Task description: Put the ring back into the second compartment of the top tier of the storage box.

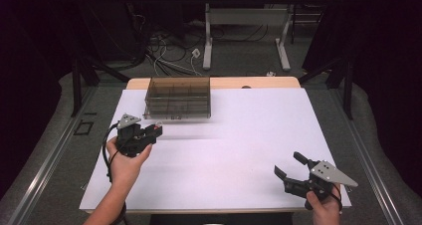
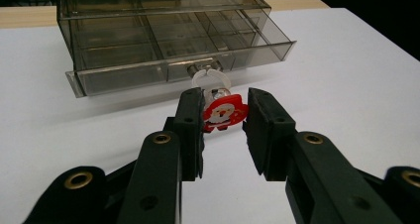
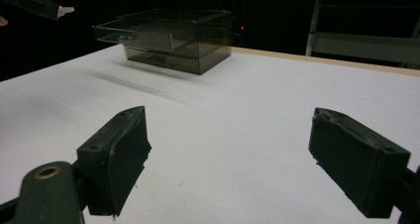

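A small red Santa figure on a white plastic ring (image 2: 224, 114) sits between the pads of my left gripper (image 2: 225, 127), which is shut on it just above the white sheet. From above, this gripper (image 1: 152, 134) hovers by the front left corner of a smoky clear drawer box (image 1: 178, 96), the Santa ring (image 1: 158, 129) showing red at its tips. The box's lower drawer (image 2: 178, 60) is pulled out, its compartments looking bare. My right gripper (image 1: 290, 166) rests low near the front right of the table, jaws wide open with nothing between them (image 3: 230, 154).
A white sheet (image 1: 239, 135) covers the wooden table. The drawer box (image 3: 173, 38) stands at the back left. Dark floor, cables and a table frame (image 1: 244, 36) lie beyond the far edge. A person's hands hold both grippers.
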{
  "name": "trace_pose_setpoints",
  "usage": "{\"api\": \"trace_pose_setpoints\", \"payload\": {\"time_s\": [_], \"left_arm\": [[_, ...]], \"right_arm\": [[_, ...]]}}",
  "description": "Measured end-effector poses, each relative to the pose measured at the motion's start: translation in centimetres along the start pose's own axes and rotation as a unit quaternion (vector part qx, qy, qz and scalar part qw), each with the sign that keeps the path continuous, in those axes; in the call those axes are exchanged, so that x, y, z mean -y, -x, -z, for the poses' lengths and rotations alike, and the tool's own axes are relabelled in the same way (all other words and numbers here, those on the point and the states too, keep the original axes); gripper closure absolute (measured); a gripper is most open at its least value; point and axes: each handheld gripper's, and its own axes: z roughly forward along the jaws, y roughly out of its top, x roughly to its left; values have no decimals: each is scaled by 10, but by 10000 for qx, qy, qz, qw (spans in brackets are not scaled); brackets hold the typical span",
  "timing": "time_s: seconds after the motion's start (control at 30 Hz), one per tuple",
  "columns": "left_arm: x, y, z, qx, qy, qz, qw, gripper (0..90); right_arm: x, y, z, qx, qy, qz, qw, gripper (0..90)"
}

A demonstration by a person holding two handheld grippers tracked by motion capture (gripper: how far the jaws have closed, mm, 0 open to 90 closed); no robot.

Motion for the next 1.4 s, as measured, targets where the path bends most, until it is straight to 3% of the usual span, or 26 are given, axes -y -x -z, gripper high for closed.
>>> {"api": "trace_pose_setpoints", "payload": {"time_s": [0.27, 0.57, 0.8, 1.07, 1.4], "left_arm": [[-14, -1, -3, -23, 41, 22, 10000, 683], [-32, -2, -9, 68, 133, 233, 9996, 683], [-45, -1, -16, 66, 99, 279, 9995, 683], [-57, 2, -27, -15, 60, 225, 9997, 683], [-65, 5, -45, -110, -163, 100, 9998, 684]], "right_arm": [[0, 0, 0, -9, -12, -21, 10000, 149], [0, 0, 0, 1, 13, 3, 10000, 149], [0, 1, 0, 5, 15, 12, 10000, 149], [0, 0, 0, -12, -15, -15, 10000, 149], [0, 1, 0, -14, -15, -12, 10000, 149]]}}
